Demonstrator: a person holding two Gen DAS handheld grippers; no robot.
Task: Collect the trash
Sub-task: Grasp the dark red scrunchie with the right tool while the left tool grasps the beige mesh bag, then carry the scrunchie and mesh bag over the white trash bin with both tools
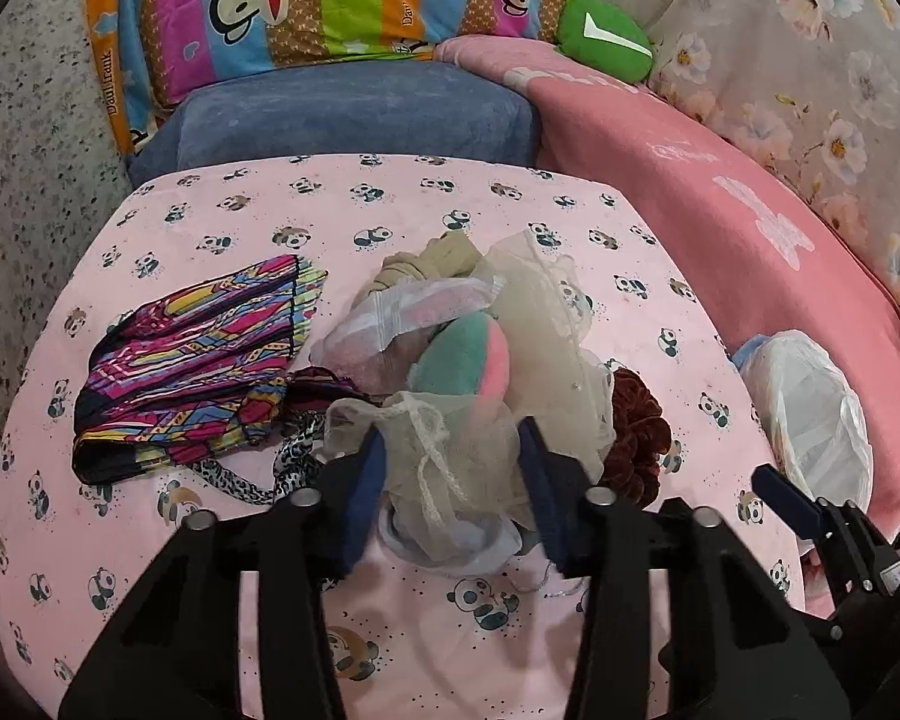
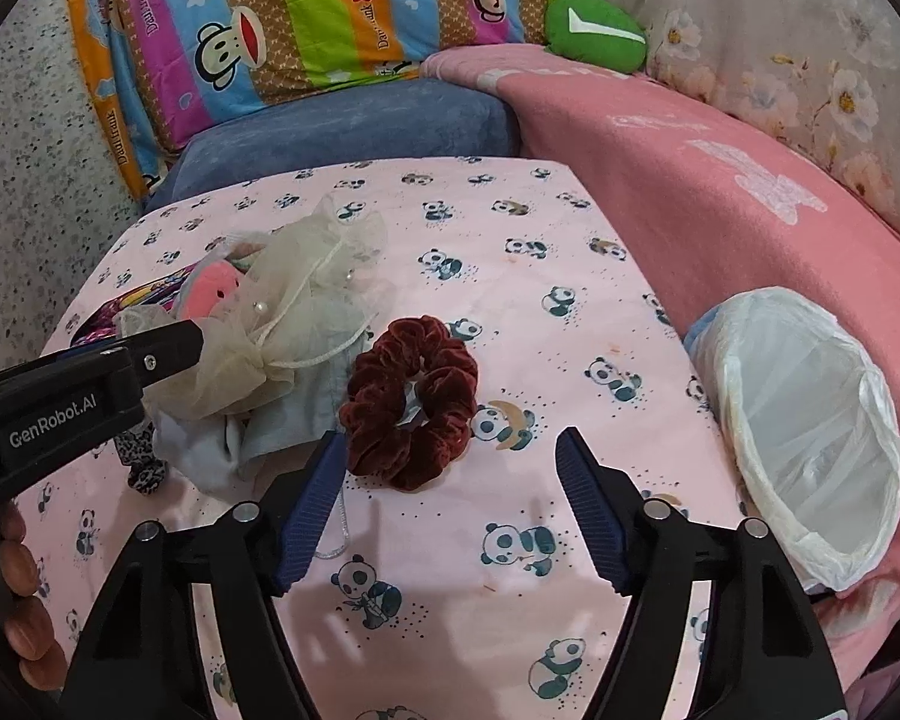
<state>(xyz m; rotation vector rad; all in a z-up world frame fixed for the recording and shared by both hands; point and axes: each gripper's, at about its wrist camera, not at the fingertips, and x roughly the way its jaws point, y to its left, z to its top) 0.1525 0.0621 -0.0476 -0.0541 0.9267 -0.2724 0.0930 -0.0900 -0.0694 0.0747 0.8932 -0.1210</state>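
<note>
A pile of cloth items lies on the pink panda-print table (image 1: 210, 228): a cream mesh scrunchie (image 1: 444, 456), a teal and pink soft piece (image 1: 462, 360), a dark red velvet scrunchie (image 2: 411, 402) and a colourful striped cloth (image 1: 192, 366). My left gripper (image 1: 450, 462) has its jaws around the cream mesh scrunchie, close against it. My right gripper (image 2: 450, 468) is open and empty just in front of the dark red scrunchie, which also shows in the left wrist view (image 1: 636, 438). A bin lined with a white bag (image 2: 810, 420) stands at the table's right edge.
A blue cushion (image 1: 354, 114), a bright striped monkey-print pillow (image 1: 306, 6) and a green pad (image 1: 606, 39) lie behind the table. A pink blanket (image 1: 720, 192) and a floral cloth (image 1: 810, 60) are at the right. A leopard-print band (image 1: 234, 480) lies by the pile.
</note>
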